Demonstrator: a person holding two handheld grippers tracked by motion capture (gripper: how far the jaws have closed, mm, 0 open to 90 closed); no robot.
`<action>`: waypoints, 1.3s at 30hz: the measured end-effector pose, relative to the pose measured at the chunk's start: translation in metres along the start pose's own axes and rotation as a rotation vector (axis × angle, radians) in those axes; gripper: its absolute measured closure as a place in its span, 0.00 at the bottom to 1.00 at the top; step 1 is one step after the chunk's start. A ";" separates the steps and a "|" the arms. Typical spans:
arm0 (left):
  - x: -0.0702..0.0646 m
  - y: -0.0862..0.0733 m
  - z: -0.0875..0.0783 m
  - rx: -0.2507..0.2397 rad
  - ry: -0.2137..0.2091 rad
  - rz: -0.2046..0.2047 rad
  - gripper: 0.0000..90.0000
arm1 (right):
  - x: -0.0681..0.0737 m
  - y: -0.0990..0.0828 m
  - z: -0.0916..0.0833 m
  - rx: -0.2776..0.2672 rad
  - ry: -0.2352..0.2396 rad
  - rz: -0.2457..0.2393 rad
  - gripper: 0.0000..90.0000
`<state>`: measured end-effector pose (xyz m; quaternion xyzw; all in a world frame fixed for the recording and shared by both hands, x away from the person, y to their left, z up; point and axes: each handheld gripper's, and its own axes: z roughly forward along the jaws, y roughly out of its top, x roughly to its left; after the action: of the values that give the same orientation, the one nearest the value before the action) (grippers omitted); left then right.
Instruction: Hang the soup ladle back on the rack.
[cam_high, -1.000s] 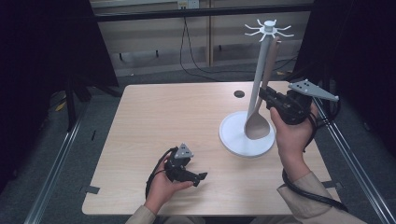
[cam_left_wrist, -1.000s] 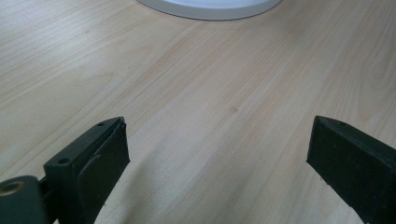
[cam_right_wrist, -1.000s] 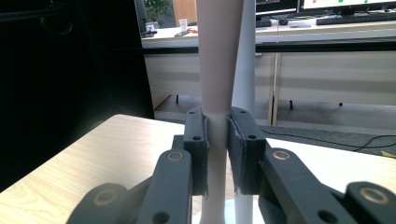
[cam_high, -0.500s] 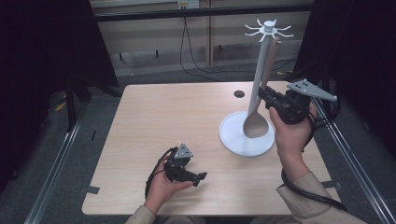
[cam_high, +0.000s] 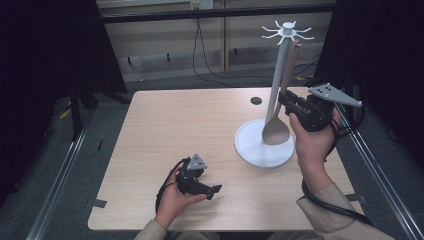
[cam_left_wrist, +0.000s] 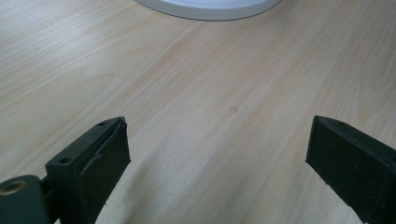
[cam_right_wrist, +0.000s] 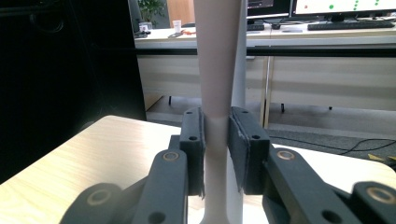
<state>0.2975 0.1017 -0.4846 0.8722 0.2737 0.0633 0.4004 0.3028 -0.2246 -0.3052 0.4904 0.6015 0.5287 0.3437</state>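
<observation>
Nothing has shifted since the earlier frame except that the right claw (cam_right_wrist: 215, 154) has just been easing its jaws a little, the spoon (cam_right_wrist: 217, 70) handle between them, pads at its sides. Spoon hangs at the stand (cam_high: 265, 150), right of frame. Lower left, the left claw (cam_high: 207, 189) rests open on the surface (cam_high: 190, 125).

Tan long sleeves (cam_high: 327, 212), two black hand-held grippers, left gripper (cam_high: 209, 189), right gripper (cam_right_wrist: 215, 140), matte black rectangular jaws, brass-coloured pivot screws, grey three-cornered top plates, black trailing cables
</observation>
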 end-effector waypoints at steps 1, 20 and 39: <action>0.000 0.000 0.000 0.002 0.001 0.000 0.06 | 0.000 0.000 0.000 -0.003 0.000 0.001 0.82; 0.000 0.000 -0.001 -0.001 0.003 0.003 0.07 | -0.001 0.001 -0.002 0.000 -0.022 -0.015 0.65; 0.000 -0.001 -0.003 -0.003 0.006 -0.002 0.06 | -0.005 -0.020 0.000 0.082 0.008 -0.015 0.25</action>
<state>0.2964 0.1044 -0.4831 0.8711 0.2759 0.0659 0.4009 0.2996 -0.2289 -0.3248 0.4972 0.6278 0.5030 0.3250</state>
